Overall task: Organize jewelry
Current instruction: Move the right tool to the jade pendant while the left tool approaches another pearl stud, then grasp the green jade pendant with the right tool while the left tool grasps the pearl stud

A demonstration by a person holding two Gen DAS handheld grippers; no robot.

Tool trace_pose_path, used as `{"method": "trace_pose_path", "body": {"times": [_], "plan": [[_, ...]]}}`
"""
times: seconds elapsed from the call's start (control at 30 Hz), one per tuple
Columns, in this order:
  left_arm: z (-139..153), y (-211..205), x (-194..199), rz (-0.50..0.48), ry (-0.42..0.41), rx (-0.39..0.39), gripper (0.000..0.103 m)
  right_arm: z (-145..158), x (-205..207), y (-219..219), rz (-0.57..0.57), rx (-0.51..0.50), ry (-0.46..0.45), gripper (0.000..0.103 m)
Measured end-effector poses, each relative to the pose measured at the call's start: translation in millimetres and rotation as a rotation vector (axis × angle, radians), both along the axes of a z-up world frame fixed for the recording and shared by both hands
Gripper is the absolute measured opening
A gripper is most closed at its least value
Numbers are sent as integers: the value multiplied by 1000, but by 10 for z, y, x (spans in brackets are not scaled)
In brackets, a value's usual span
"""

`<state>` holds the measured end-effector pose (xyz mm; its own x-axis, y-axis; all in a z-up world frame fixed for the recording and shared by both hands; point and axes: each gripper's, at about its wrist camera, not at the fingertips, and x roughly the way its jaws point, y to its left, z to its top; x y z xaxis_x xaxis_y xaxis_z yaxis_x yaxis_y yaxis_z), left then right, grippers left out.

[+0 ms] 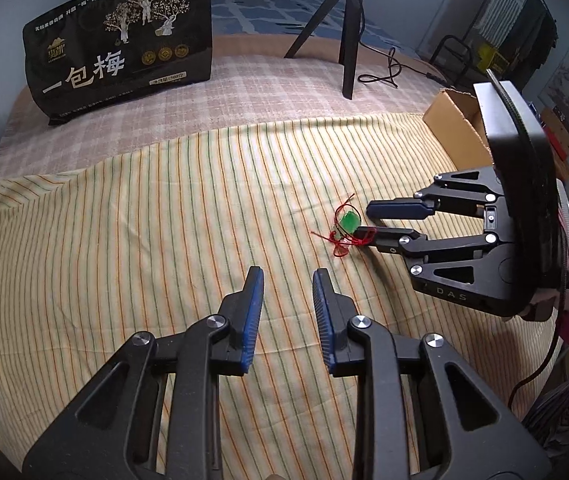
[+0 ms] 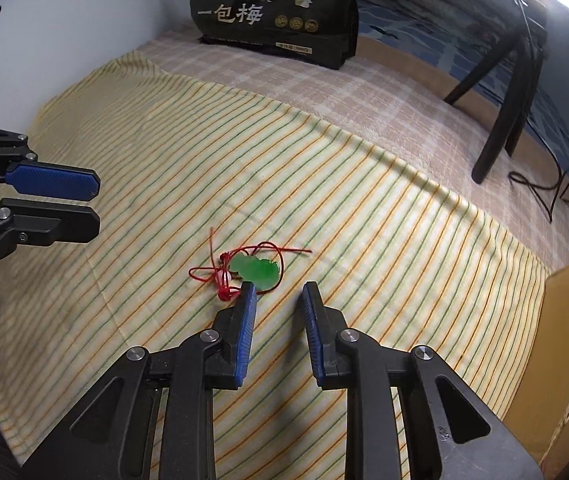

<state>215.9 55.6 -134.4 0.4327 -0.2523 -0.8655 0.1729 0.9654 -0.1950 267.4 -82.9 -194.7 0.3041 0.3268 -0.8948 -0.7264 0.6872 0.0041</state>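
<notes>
The green pendant [image 2: 254, 270] is seen just ahead of the narrow, empty right gripper [image 2: 276, 290], long axis crosswise at frame centre; the left gripper [image 2: 94, 208], narrow too, is farther.

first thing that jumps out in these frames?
The green pendant on red cord, lying on the striped yellow cloth just ahead of the right gripper, whose jaws stand apart with nothing between them. Behind it, the big black snack bag stands at the back, and the left gripper hovers empty.
</notes>
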Motion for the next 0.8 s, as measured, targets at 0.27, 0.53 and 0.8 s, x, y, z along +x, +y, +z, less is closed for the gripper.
{"method": "trace_pose_path", "body": {"times": [0.27, 0.53, 0.8], "plan": [[-28, -35, 44, -11, 4, 13, 25, -42, 75, 57, 38, -10, -16, 22], [-63, -58, 48, -25, 8, 17, 25, -44, 202, 129, 83, -8, 15, 22], [-143, -163, 76, -58, 24, 20, 25, -38, 399, 189, 158, -3, 111, 22]]}}
